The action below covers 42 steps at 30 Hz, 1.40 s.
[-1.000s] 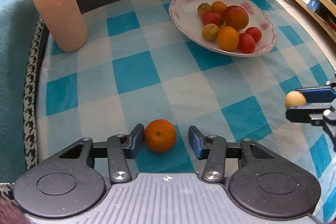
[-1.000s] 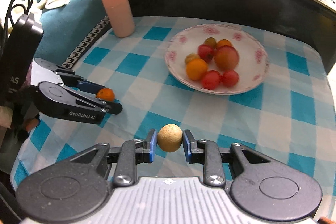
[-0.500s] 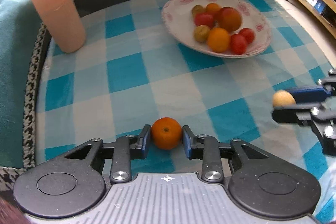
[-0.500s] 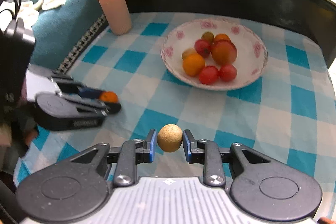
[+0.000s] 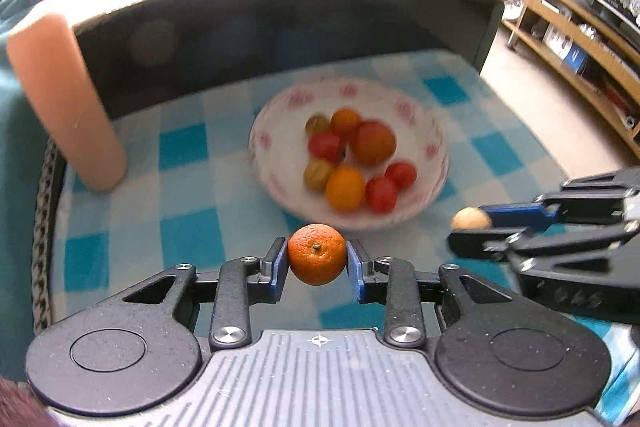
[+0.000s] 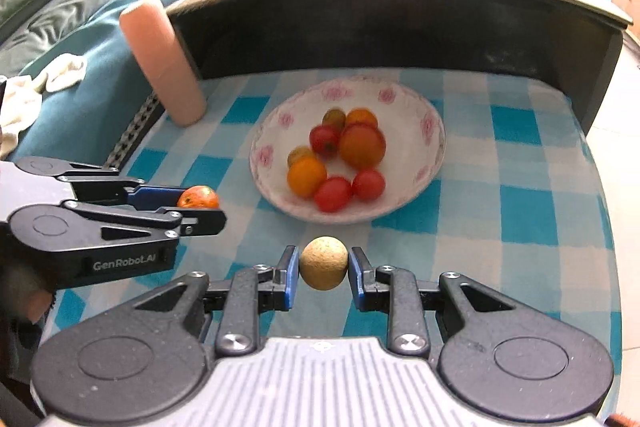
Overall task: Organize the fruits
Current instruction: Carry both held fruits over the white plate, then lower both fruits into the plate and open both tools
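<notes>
Item: a small orange is clamped between the closed-in pads of the left gripper, held above the checked cloth just short of the bowl's near rim. A tan round fruit is pinched likewise in the right gripper. Risk: either round fruit may be squeezed out and rolled off the cloth; collision is possible if both are delivered together. The flowered bowl, centre-far, is loaded with red, orange and greenish fruits.

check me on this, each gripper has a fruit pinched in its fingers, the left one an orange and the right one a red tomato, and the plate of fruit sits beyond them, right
Not quite. The right gripper holds a tan, rough-skinned round fruit, not a red tomato, as the right wrist view shows. The rest stands: the left gripper pinches an orange, and the plate of fruit sits beyond them.
</notes>
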Tool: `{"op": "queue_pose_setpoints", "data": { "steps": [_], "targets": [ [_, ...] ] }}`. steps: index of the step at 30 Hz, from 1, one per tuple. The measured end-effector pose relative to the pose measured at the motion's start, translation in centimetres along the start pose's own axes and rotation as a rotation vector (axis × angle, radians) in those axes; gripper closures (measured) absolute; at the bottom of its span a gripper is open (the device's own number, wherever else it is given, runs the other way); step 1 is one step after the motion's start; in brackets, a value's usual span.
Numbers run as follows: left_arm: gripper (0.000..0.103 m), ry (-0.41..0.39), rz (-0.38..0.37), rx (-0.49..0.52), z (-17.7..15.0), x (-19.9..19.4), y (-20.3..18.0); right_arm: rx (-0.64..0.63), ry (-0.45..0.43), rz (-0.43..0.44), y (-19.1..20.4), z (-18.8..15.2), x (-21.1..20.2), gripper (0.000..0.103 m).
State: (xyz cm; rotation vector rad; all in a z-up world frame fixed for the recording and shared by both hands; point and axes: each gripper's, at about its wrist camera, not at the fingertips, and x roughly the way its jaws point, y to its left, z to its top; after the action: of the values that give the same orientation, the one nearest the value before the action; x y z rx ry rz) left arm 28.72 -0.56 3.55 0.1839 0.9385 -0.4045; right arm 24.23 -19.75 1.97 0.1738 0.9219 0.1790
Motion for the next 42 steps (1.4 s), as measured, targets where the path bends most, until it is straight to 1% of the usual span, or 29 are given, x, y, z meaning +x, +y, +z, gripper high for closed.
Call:
{"op": "queue_pose_setpoints", "data": {
  "steps": [8, 14, 25, 36, 42],
  "targets": [
    [0.064, -0.043, 0.002, -0.032, 3.1, 1.4, -0.6, 0.002, -0.059, -0.027, -0.8, 3.5, 1.1, 0.063],
    [0.064, -0.068, 0.0, -0.066, 4.4, 1.3, -0.3, 0.022, -0.095, -0.039, -1.5, 5.3, 1.3, 0.063],
    [0.065, -0.071, 0.028, -0.086, 5.6, 2.0, -0.3, 0.016, -0.105, -0.047, -2.4, 6.8, 2.1, 0.062],
    [0.066, -0.028, 0.05, -0.083, 5.4, 4.0, -0.3, 0.032, -0.072, -0.061, -2.9, 6.8, 4.0, 0.062],
    [0.065, -0.013, 0.062, -0.06, 5.1, 4.7, -0.9, 0.048, -0.063, -0.075, -3.4, 6.7, 4.6, 0.062]
  ]
}}
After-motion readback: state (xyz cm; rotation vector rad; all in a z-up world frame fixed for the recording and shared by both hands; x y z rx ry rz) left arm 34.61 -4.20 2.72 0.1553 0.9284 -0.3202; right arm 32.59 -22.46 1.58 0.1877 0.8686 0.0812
